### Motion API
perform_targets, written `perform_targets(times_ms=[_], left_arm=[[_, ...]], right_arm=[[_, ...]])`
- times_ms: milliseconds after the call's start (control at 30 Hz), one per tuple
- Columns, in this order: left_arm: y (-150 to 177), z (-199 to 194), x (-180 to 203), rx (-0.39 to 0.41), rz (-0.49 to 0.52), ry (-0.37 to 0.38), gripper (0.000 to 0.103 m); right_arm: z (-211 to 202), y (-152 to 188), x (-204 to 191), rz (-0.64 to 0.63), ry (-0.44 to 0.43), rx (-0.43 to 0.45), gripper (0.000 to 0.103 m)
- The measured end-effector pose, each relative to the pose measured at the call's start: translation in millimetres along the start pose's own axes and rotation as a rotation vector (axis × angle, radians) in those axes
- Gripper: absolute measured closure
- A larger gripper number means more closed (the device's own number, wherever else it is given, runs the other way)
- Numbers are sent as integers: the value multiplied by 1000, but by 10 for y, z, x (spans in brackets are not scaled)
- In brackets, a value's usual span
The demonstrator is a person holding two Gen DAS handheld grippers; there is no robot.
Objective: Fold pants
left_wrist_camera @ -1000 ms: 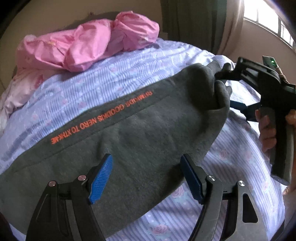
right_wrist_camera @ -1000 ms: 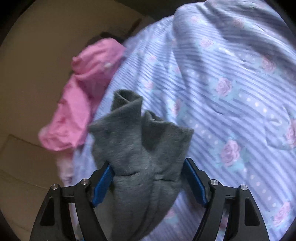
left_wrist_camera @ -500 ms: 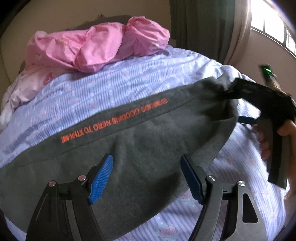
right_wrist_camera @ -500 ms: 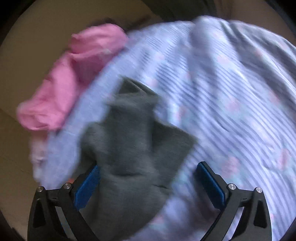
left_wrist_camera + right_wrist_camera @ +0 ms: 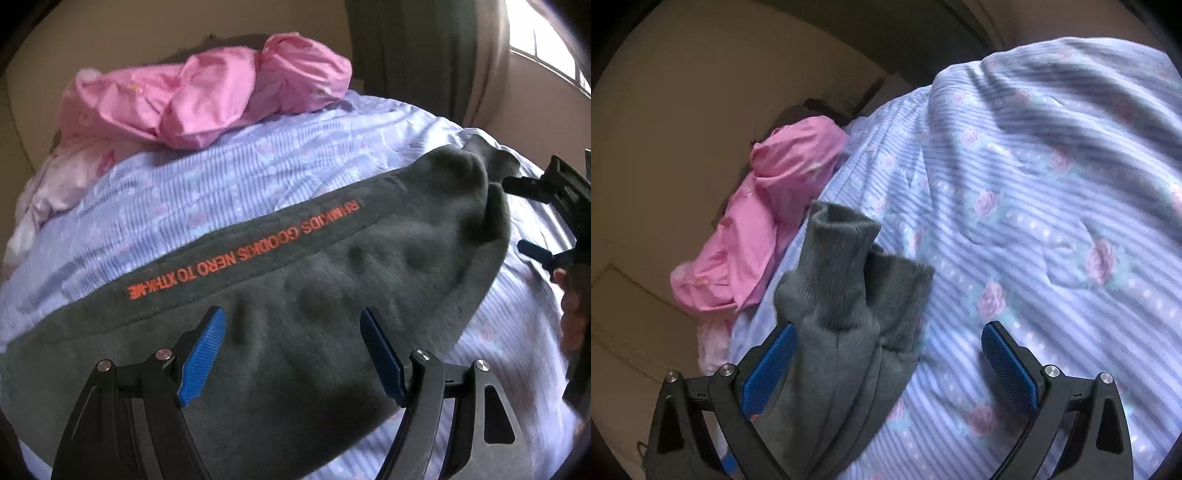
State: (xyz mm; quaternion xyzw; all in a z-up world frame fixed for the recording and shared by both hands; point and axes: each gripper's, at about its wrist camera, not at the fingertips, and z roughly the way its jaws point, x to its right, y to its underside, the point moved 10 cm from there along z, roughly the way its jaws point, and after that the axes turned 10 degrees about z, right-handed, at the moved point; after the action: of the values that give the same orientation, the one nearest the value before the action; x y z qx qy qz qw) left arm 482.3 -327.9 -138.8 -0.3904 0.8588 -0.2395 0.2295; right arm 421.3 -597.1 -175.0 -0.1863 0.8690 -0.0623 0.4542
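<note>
The grey pants point(image 5: 295, 295) lie stretched across the striped floral bedsheet point(image 5: 229, 192), orange lettering point(image 5: 243, 254) facing up. The left gripper point(image 5: 291, 354) hovers over them, jaws spread wide and holding nothing. The right gripper point(image 5: 886, 354) is also spread apart, the bunched cuff point(image 5: 846, 273) resting against its left pad point(image 5: 768, 369). Pink bedding point(image 5: 207, 99) sits beyond

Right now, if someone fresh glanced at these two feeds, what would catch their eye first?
Probably the dark grey pants stretched across the striped floral bedspread, with orange lettering along the leg. Next, the crumpled pink bedding heaped at the far side of the bed. In the right wrist view, the bunched end of the pants lies against the left blue pad of the open right gripper.
</note>
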Motion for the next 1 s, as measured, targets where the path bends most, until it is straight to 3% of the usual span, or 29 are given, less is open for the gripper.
perform_targets(times_ms=[100, 133, 200, 300, 400, 467, 533, 667, 900, 933, 967, 1000], left_arm=[[68, 87, -10, -30, -36, 23, 28], [95, 116, -21, -40, -43, 17, 28], [144, 158, -20, -54, -46, 25, 28], [194, 204, -52, -68, -73, 48, 28], [221, 192, -87, -71, -81, 36, 28], [187, 156, -81, -58, -59, 24, 28], [132, 109, -80, -38, -43, 12, 28], [47, 57, -40, -15, -11, -16, 28], [106, 114, -30, -37, -12, -23, 28], [113, 120, -32, -42, -15, -23, 28], [114, 119, -29, -44, -12, -21, 28], [105, 105, -28, -38, -8, -15, 28]], right_arm=[[122, 62, -85, -16, 19, -49, 2], [179, 61, -33, -1, 69, -61, 6], [162, 19, 39, 17, 106, -37, 8], [-50, -5, 120, -78, 220, 44, 9], [-101, -3, 127, -98, 244, 45, 9], [-79, -9, 4, -42, 143, 30, 10], [16, -14, -93, -37, 98, 8, 10], [336, -29, -27, 54, 54, -62, 10], [481, -27, 39, 113, -29, -62, 10], [490, -21, 1, 104, -44, -68, 23], [527, -1, -89, 108, -94, -89, 48], [539, 37, -143, 142, -157, -115, 48]])
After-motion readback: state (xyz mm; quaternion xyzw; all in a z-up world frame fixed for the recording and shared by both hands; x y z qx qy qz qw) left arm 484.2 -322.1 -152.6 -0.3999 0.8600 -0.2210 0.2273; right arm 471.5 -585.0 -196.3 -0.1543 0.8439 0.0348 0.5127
